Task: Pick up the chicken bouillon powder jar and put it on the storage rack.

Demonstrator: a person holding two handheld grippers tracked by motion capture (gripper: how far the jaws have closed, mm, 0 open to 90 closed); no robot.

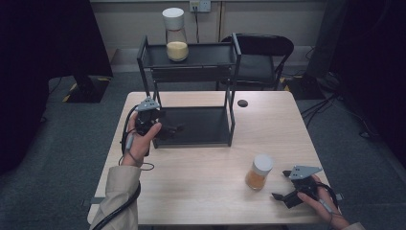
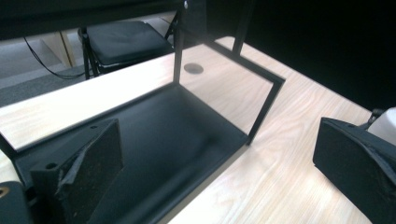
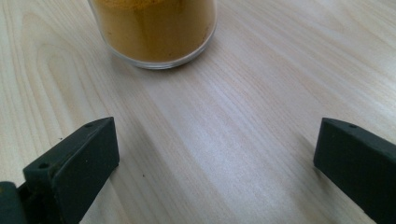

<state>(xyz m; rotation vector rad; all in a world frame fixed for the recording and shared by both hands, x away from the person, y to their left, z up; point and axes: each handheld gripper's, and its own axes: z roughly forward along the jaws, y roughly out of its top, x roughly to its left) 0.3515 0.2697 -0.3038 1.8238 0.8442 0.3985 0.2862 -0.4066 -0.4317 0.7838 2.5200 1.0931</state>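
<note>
The small clear glass jar of orange-brown powder with a white lid (image 1: 259, 172) stands on the pale wood-grain table (image 1: 201, 172), just beside the right gripper (image 1: 282, 186), whose jaws gape wide and hold nothing (the jar sits ahead of them, apart). Farther in, the left gripper (image 1: 168, 130), equally wide and empty, hovers at the matte black metal two-tier shelf (image 1: 191, 125). On its top tier stands a taller glass jar of yellow powder (image 1: 175, 35). Beyond, a black chair (image 1: 263, 52) on grey carpet.
</note>
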